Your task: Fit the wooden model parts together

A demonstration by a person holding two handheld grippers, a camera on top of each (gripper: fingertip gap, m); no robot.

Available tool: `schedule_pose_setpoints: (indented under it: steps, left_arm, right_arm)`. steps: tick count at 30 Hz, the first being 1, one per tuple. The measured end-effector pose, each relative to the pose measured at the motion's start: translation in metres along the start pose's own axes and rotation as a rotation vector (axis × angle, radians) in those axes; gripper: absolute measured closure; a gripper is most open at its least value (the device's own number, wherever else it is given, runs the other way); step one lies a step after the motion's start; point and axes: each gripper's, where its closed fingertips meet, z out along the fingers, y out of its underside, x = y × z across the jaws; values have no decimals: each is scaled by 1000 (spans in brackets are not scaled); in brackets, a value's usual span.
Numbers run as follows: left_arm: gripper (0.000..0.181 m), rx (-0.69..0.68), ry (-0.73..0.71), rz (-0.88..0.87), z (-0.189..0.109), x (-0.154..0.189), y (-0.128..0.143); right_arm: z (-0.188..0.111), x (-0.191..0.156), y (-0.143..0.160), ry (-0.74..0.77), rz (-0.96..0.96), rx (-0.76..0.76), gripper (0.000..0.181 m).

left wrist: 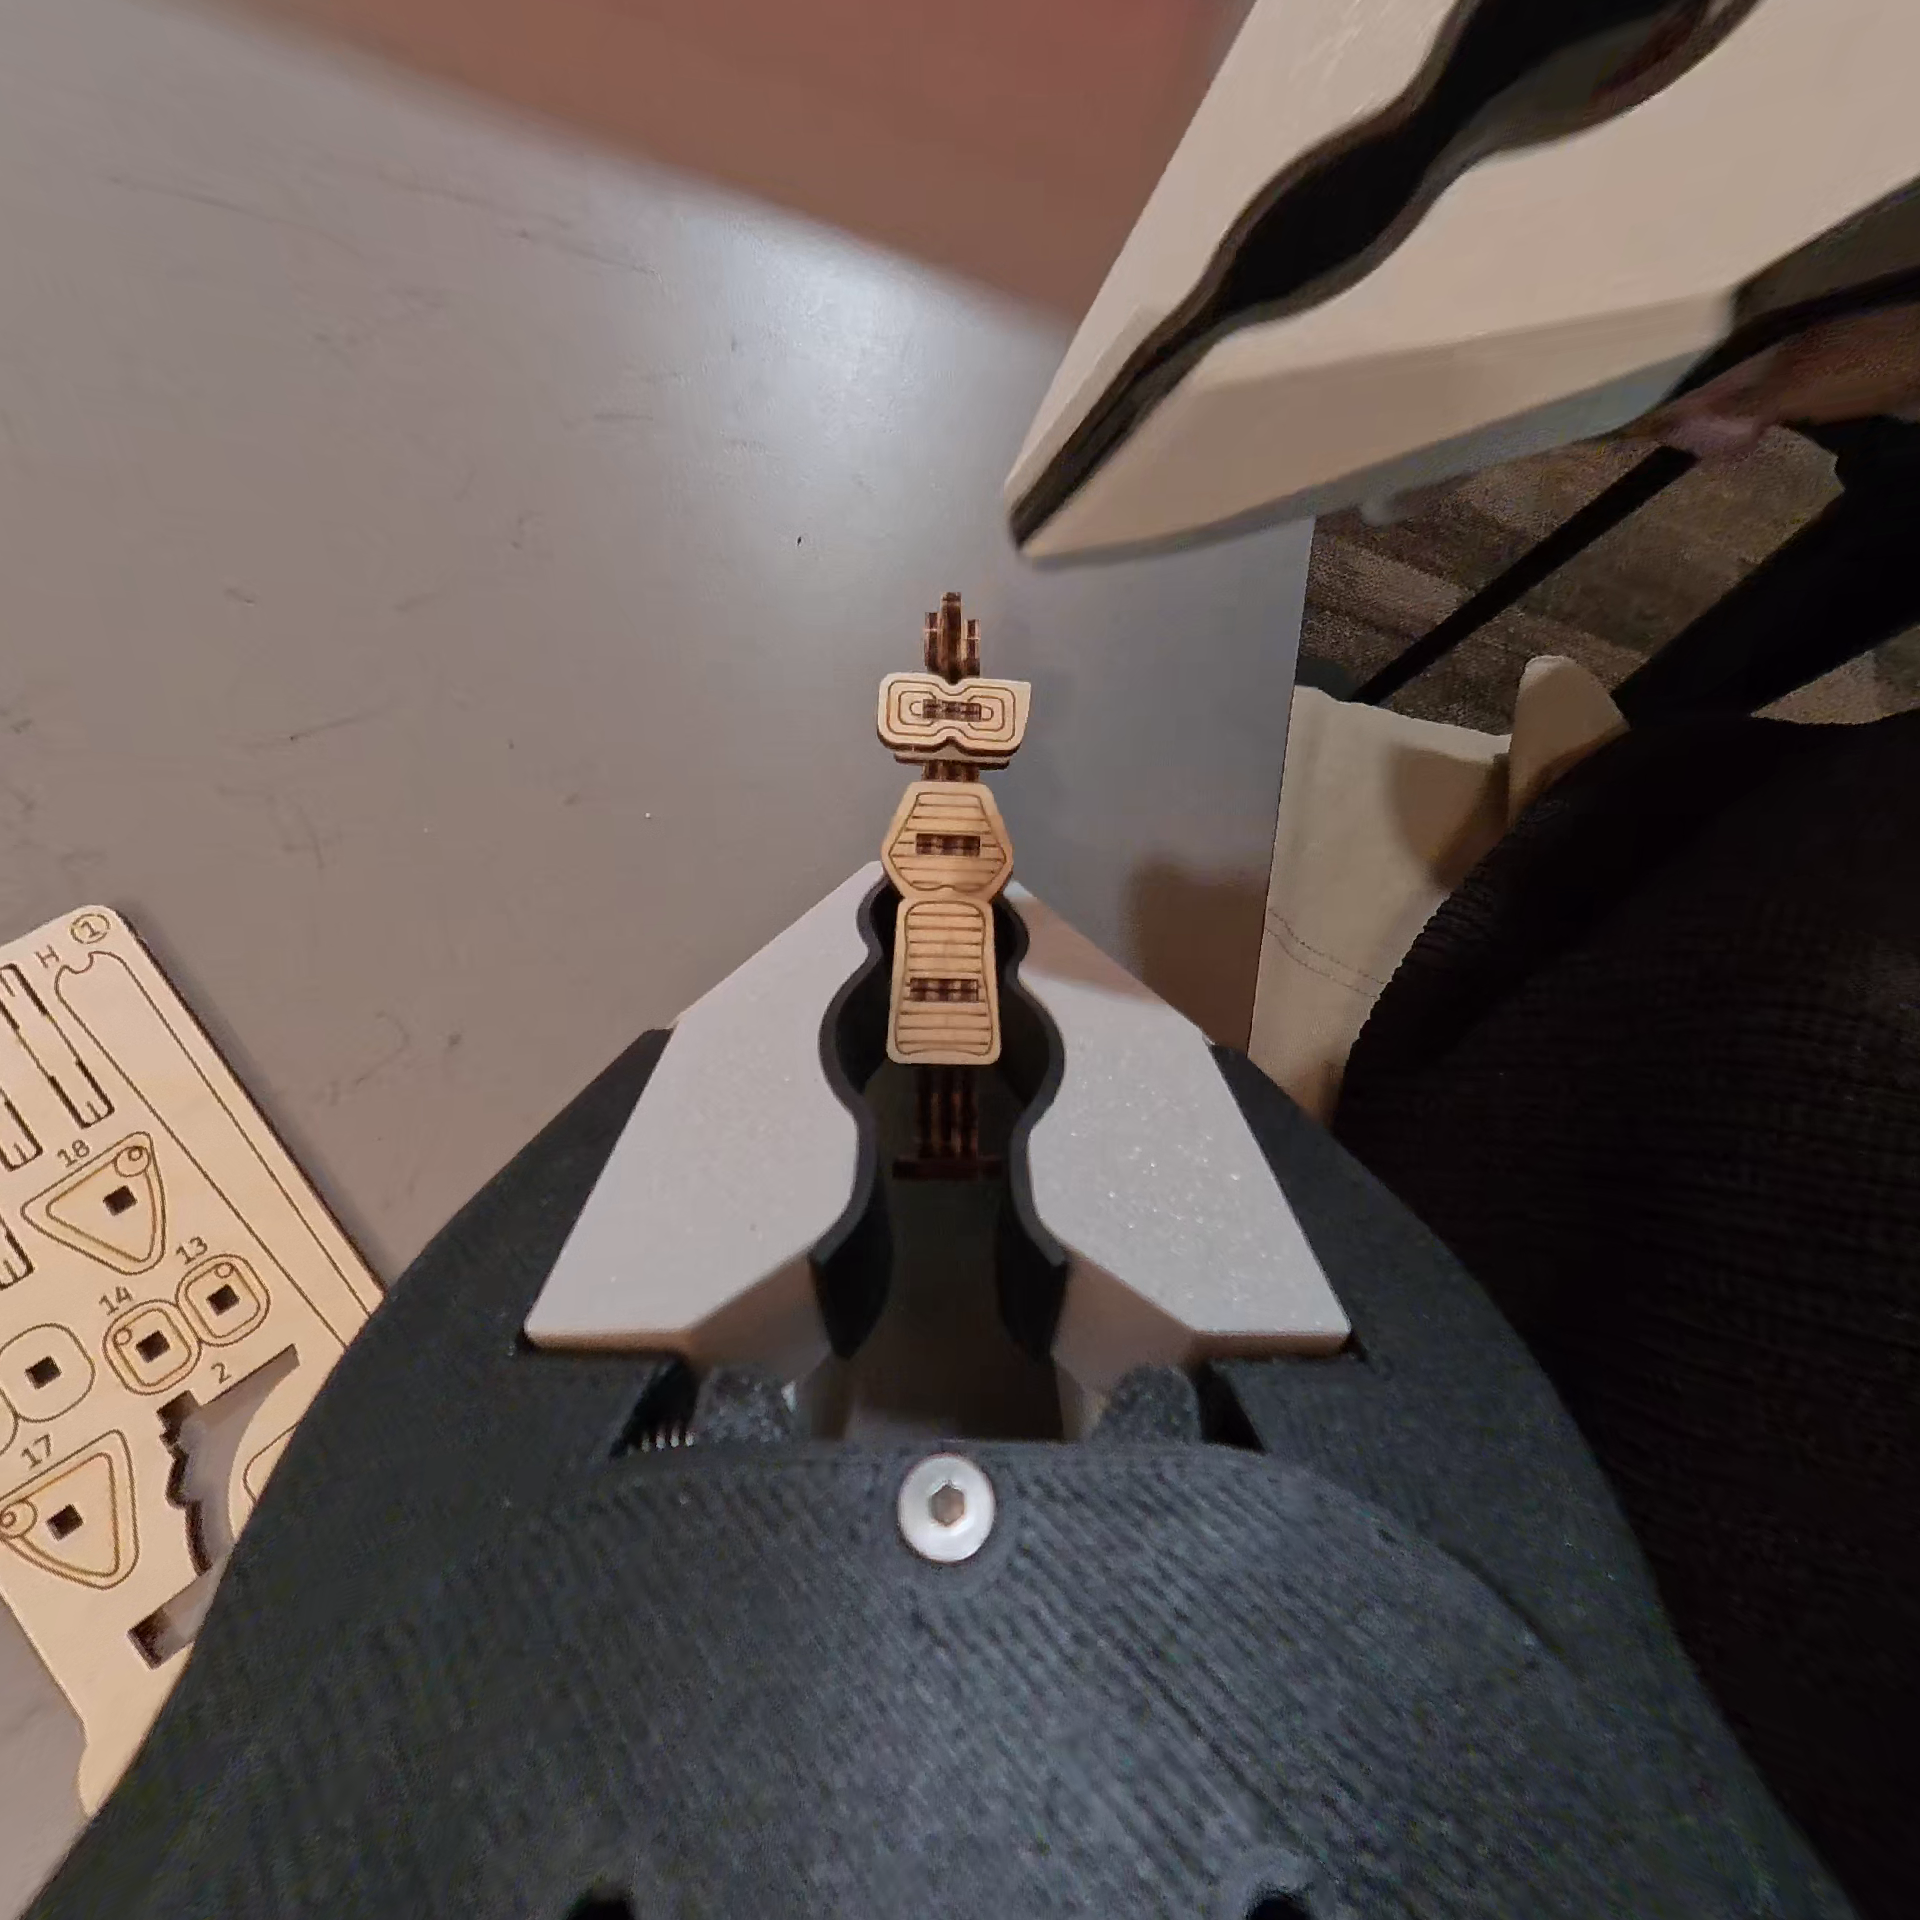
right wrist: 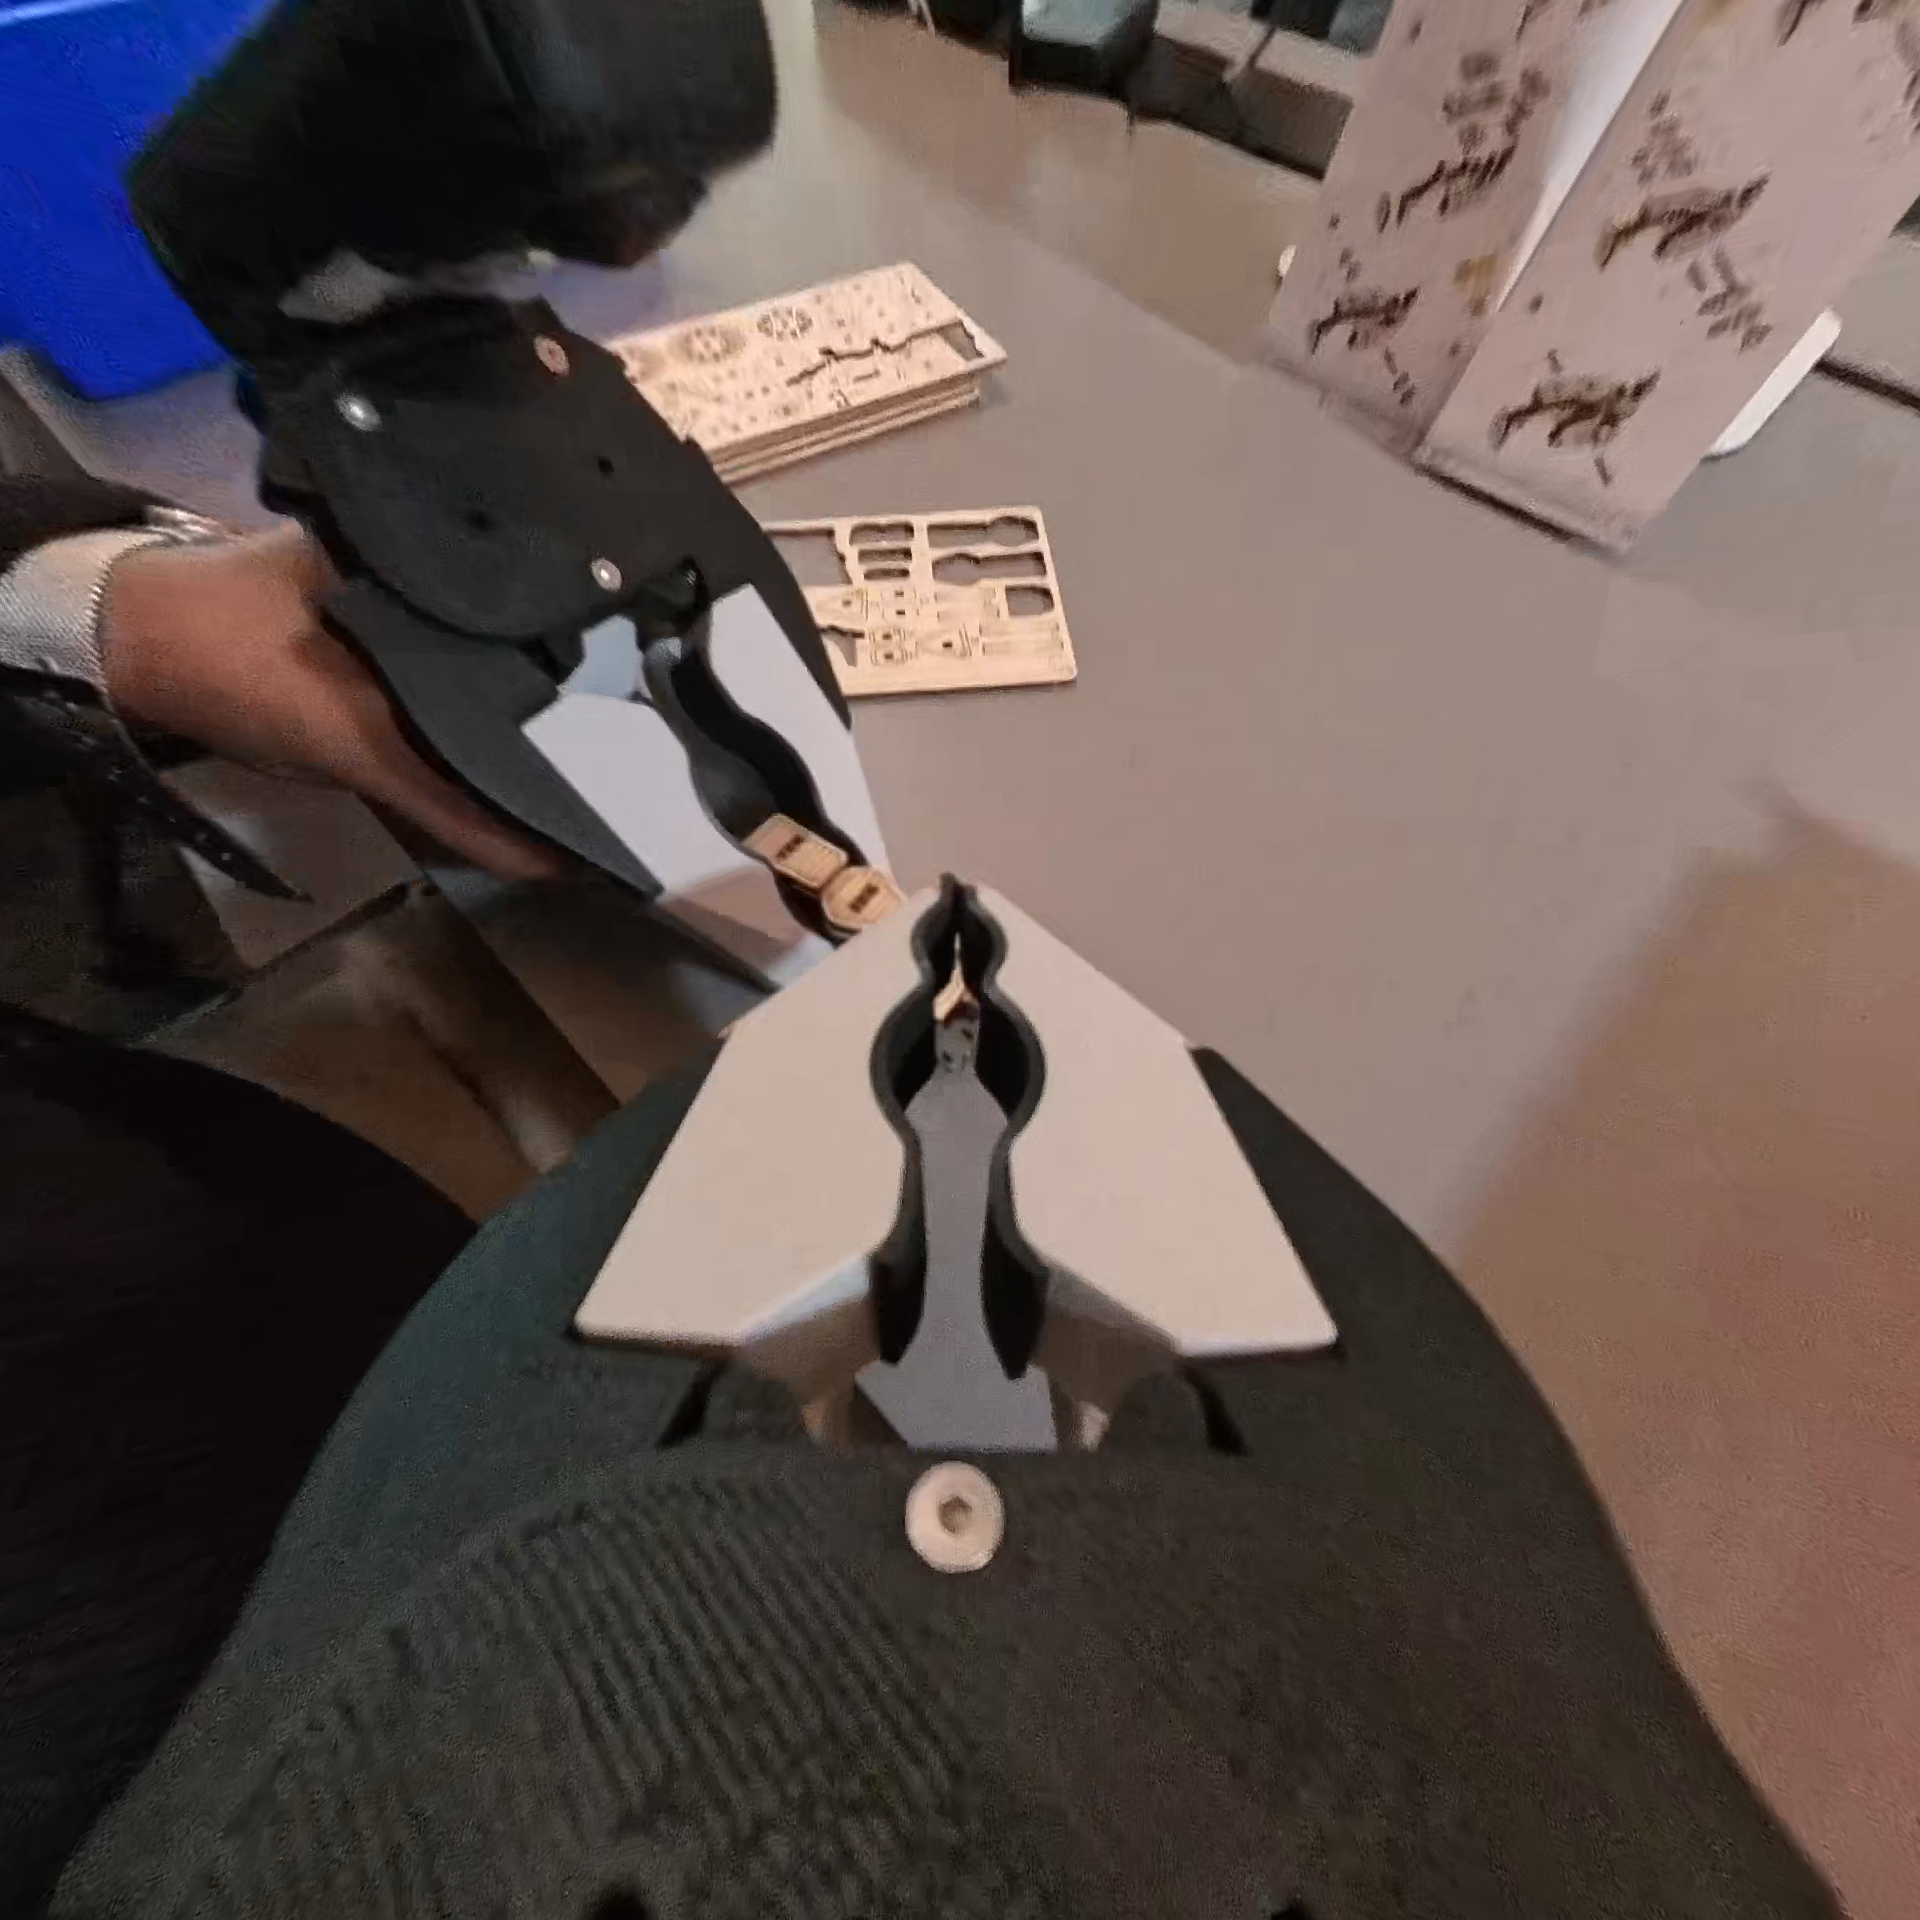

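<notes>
My left gripper (left wrist: 943, 885) is shut on a wooden model assembly (left wrist: 945, 847), a dark layered spine with three engraved plates slotted on it. The assembly sticks out past the fingertips above the grey table (left wrist: 468, 520). My right gripper (right wrist: 951, 896) is shut on a small tan wooden piece (right wrist: 955, 1003), mostly hidden between the black pads. In the right wrist view the left gripper (right wrist: 774, 862), held by a hand (right wrist: 239, 665), points the assembly (right wrist: 831, 878) at my right fingertips, a small gap away. The right gripper (left wrist: 1039, 509) shows blurred at top right of the left wrist view.
A punched wooden parts sheet (right wrist: 935, 603) lies on the table, with a stack of more sheets (right wrist: 810, 364) behind it. A parts sheet (left wrist: 104, 1299) also shows at lower left of the left wrist view. Patterned upright boards (right wrist: 1558, 260) stand at the far right. A blue object (right wrist: 73, 187) is at far left.
</notes>
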Motion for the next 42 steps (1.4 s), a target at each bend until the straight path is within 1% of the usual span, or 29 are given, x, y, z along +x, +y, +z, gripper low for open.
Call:
schedule_pose_setpoints:
  steps: [2,3,4,5,6,7,9,11,12,13,14,15,16,18,20,21,22,23,25,29,30,31,32,33,34,38,42]
  left_arm:
    - [168,2,2,-2,0,0,0]
    - [168,2,2,-2,0,0,0]
    - [168,2,2,-2,0,0,0]
    - [168,8,2,-4,0,0,-1]
    - [167,-1,7,-4,0,0,0]
    - [167,1,4,-3,0,0,0]
    - [168,1,1,-2,0,0,0]
    - [168,2,1,-1,0,0,0]
    - [167,1,1,-2,0,0,0]
    - [168,2,2,-2,0,0,0]
    - [167,7,0,-5,0,-1,-1]
    - [167,-1,5,-5,0,0,0]
    - [168,2,2,-5,0,-1,0]
    - [167,2,0,-2,0,-1,0]
    - [167,2,-1,-1,0,-1,0]
    - [167,2,0,-2,0,-1,0]
    - [168,2,0,-2,0,-1,0]
    - [168,8,0,-4,-1,-1,-1]
    - [167,0,3,-6,-1,-1,0]
    - [167,2,-1,-1,0,-1,0]
    - [168,2,0,-2,-1,-1,0]
    - [168,2,0,-2,-1,-1,0]
    - [168,8,-1,-3,-1,-2,-1]
    - [167,0,3,-2,-1,-1,-1]
    - [167,0,2,-1,-1,-1,0]
    - [168,2,-3,6,0,-1,0]
    - [168,0,14,10,0,1,0]
  right_arm:
    - [-4,-5,-12,8,-42,56,181]
    - [-1,-5,-6,14,-55,30,181]
    - [9,-4,16,13,-46,-77,180]
    - [14,-5,28,-10,-2,-128,181]
    - [14,-7,27,-45,49,-122,181]
    - [11,-4,25,-50,63,-130,181]
    - [4,1,10,-10,22,-43,181]
    - [-3,-1,-7,4,-12,36,181]
    - [-1,-3,-6,2,-24,32,181]
    - [8,-4,12,-5,-19,-59,181]
    - [14,-5,25,-21,8,-109,181]
    - [14,-6,26,-49,46,-112,181]
    - [11,-5,26,-56,63,-128,181]
    - [4,0,11,-20,28,-56,181]
    - [-1,-4,-4,-14,-3,14,181]
    - [1,-6,-2,-11,-15,-1,181]
    - [8,-7,18,-20,-6,-101,176]
    - [14,-9,30,-42,33,-146,181]
    - [10,-7,26,-77,92,-132,181]
    - [-3,-7,-5,-36,12,10,181]
    - [-1,-8,-2,-27,-5,-3,181]
    - [8,-8,18,-28,1,-93,180]
    - [13,-8,30,-44,42,-132,181]
    - [11,-8,28,-73,90,-122,181]
    - [9,-5,26,-74,99,-127,181]
    - [-2,-1,5,-39,53,-29,181]
    - [1,3,8,-14,37,-18,181]
